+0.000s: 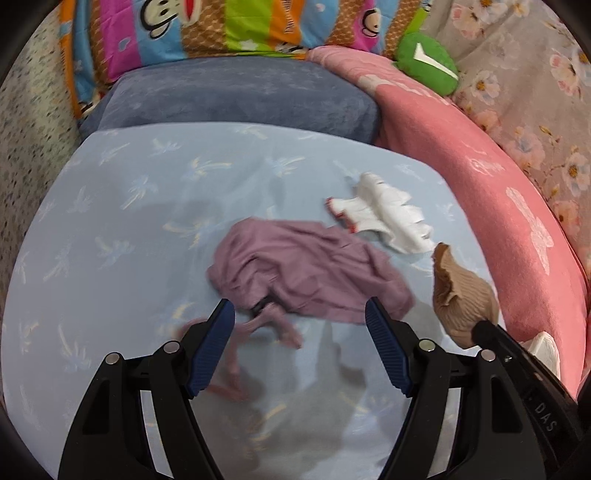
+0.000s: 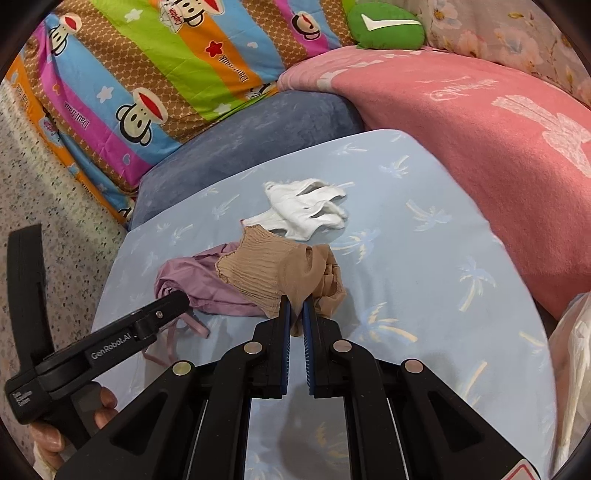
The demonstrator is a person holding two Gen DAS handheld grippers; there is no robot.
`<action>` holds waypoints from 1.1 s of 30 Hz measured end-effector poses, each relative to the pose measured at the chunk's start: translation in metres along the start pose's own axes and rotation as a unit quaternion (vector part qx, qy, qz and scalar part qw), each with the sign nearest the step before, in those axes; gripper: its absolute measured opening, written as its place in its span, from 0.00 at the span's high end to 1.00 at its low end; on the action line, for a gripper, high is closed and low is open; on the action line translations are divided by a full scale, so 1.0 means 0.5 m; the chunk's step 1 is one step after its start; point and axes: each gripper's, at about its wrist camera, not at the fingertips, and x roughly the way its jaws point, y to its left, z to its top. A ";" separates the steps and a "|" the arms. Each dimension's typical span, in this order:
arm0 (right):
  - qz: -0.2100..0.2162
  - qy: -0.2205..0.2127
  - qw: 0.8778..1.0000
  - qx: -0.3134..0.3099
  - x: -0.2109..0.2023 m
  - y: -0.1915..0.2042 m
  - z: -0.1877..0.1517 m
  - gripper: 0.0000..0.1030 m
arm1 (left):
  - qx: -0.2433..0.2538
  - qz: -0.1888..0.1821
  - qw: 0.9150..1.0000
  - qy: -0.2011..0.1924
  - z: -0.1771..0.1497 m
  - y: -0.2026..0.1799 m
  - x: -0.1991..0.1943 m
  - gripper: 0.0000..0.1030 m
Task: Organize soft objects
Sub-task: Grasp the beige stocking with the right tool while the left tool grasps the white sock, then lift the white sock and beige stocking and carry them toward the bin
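Observation:
A crumpled mauve garment with thin straps lies on the light blue palm-print sheet. My left gripper hovers open just above its near edge, nothing between the fingers. A pair of white gloves with red cuffs lies beyond it to the right. My right gripper is shut on a beige stocking, lifted over the mauve garment; the stocking also shows at the right of the left wrist view. The white gloves lie past it.
A blue-grey pillow sits behind the sheet, a striped monkey-print quilt behind that. A pink blanket runs along the right, with a green plush and floral bedding beyond. A hand holds the left gripper's handle.

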 end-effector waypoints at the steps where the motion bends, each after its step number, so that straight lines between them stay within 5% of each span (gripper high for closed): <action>1: -0.003 -0.003 1.000 0.003 -0.003 -0.005 0.004 0.94 | 0.007 -0.005 1.000 -0.002 0.009 -0.013 0.002 0.32; 8: -0.022 -0.025 0.999 0.029 -0.004 -0.070 0.053 0.94 | 0.034 -0.032 0.999 0.001 0.085 -0.103 0.072 0.32; 15: -0.031 -0.033 0.998 0.044 0.028 -0.117 0.096 0.94 | 0.039 -0.013 0.999 0.019 0.135 -0.155 0.180 0.34; 19: -0.029 -0.023 0.998 0.051 0.057 -0.134 0.101 0.94 | 0.033 -0.012 0.998 0.042 0.141 -0.157 0.230 0.57; 21: -0.027 -0.019 0.998 0.052 0.067 -0.136 0.099 0.94 | 0.039 -0.011 0.998 0.045 0.133 -0.160 0.239 0.78; 24: -0.024 -0.014 0.998 0.056 0.072 -0.134 0.091 0.94 | 0.049 -0.022 0.998 0.046 0.124 -0.170 0.226 0.90; 33: -0.024 -0.040 0.998 0.053 -0.009 -0.131 0.080 0.99 | 0.065 -0.056 0.996 0.021 0.087 -0.220 0.123 0.94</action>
